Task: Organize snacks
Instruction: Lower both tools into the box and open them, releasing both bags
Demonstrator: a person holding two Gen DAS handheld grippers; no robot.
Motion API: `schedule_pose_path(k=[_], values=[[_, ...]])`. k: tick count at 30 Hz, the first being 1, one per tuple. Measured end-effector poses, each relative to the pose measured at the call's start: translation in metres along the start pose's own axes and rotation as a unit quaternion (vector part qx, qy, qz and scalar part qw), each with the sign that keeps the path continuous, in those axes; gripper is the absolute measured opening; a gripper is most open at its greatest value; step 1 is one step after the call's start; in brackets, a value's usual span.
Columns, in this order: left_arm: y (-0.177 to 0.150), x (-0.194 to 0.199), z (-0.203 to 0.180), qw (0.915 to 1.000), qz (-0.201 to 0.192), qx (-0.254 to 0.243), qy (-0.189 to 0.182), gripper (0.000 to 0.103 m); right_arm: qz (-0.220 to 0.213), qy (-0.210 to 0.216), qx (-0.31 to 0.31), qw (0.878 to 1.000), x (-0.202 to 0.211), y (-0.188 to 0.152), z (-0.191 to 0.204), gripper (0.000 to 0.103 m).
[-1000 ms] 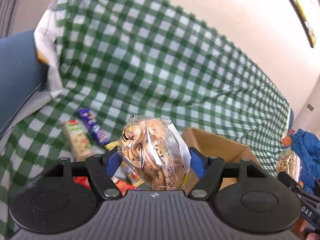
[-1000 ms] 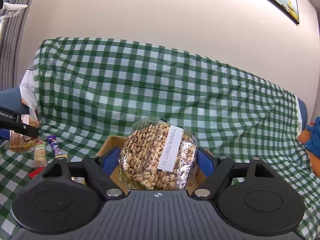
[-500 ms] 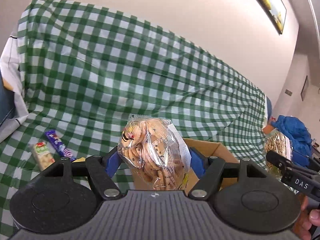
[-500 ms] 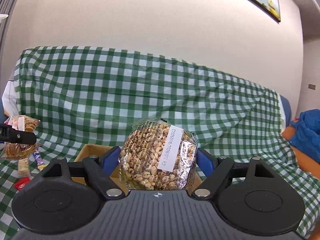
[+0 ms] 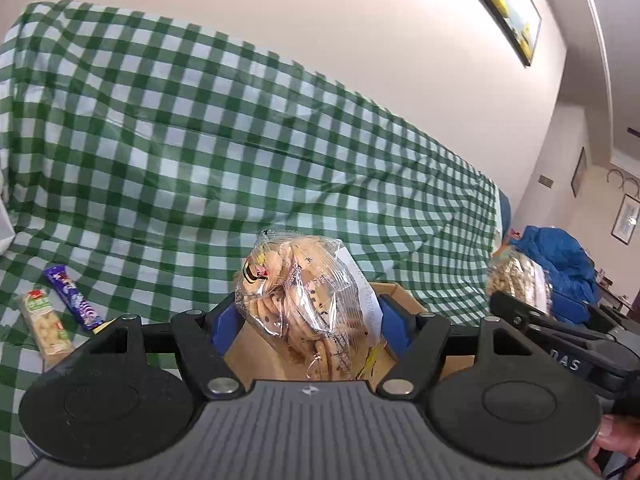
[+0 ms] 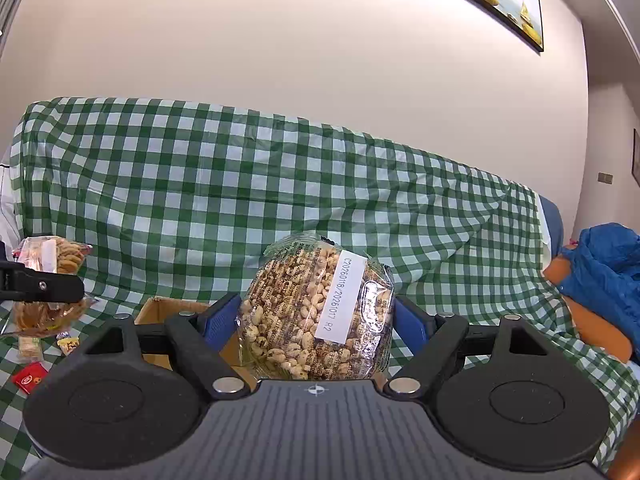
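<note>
Gripping cookie bag in left tool, puffed-cereal bag in right tool

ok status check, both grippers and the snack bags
Left gripper shut on cookie bag. Right gripper shut on puffed cereal bag. Both held above cardboard box. Nothing between bags and box.

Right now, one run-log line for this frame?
left gripper: shut on cookie bag | right gripper: shut on puffed snack bag | both above box | bars loose on cloth
</note>
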State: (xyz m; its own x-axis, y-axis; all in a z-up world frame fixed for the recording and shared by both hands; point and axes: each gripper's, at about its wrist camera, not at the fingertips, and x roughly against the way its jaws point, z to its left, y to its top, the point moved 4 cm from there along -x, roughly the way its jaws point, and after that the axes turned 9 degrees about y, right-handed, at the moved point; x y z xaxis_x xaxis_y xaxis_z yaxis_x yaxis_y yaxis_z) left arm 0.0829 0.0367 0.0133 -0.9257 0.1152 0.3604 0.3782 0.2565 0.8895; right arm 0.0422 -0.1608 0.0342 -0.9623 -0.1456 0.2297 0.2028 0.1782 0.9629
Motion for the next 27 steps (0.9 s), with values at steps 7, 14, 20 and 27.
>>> schedule_pose_path(k=[7,14,20,27], values=[[-0.006,-0.001,-0.022,0.9994,-0.005,-0.030,-0.017,0.076,-0.002,-0.005,0.003,1.000,-0.001,0.000,0.000,0.083],[-0.013,-0.001,-0.037,0.9984,-0.008,-0.047,-0.031,0.076,-0.006,-0.013,0.002,1.000,0.000,0.000,-0.002,0.083],[-0.021,-0.003,-0.049,0.9975,-0.003,-0.060,-0.038,0.076,-0.008,-0.016,0.005,1.000,0.002,0.000,0.001,0.083],[-0.022,-0.009,-0.056,0.9972,0.000,-0.064,-0.040,0.076,-0.001,-0.021,0.008,1.000,0.000,-0.002,0.002,0.083]])
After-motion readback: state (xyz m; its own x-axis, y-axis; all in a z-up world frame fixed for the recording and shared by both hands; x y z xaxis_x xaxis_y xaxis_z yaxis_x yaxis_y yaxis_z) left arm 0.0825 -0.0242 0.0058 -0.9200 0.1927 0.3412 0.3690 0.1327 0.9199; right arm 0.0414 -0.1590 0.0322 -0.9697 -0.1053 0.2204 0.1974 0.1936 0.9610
